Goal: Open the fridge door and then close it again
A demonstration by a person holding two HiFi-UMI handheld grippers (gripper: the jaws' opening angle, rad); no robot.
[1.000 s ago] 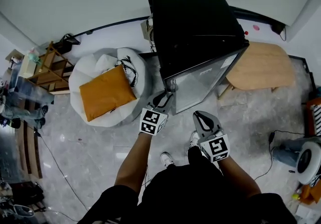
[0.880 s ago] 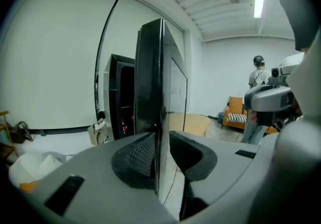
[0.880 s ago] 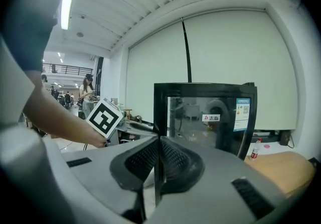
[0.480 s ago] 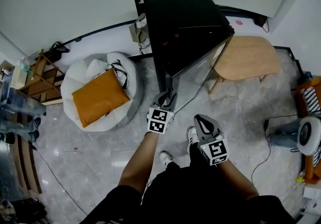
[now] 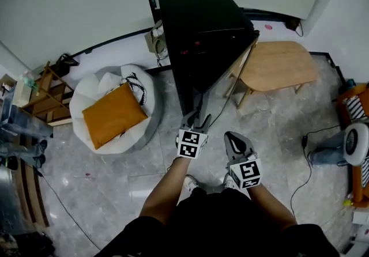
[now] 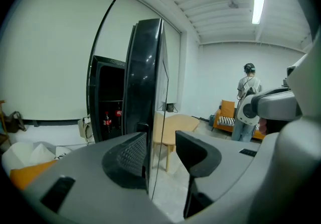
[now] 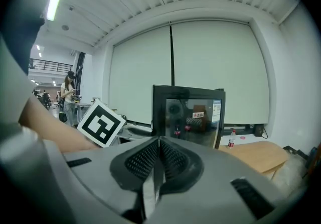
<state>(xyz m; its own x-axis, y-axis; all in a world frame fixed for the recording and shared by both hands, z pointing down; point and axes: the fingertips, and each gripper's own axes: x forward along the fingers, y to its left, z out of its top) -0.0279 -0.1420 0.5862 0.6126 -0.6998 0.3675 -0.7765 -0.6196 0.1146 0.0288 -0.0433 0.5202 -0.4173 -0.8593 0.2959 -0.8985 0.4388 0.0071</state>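
Left gripper jaws, just opening, stand apart around the fridge door free edge. Right gripper jaws are pressed together, empty.

Bottles in fridge: labels unreadable

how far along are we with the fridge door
Opening looks done: the fridge door stands swung wide. In hand: the left gripper is at the door's free edge, which sits between its jaws; they have just been opening. Left to do: swinging it shut. The right gripper is shut, empty.
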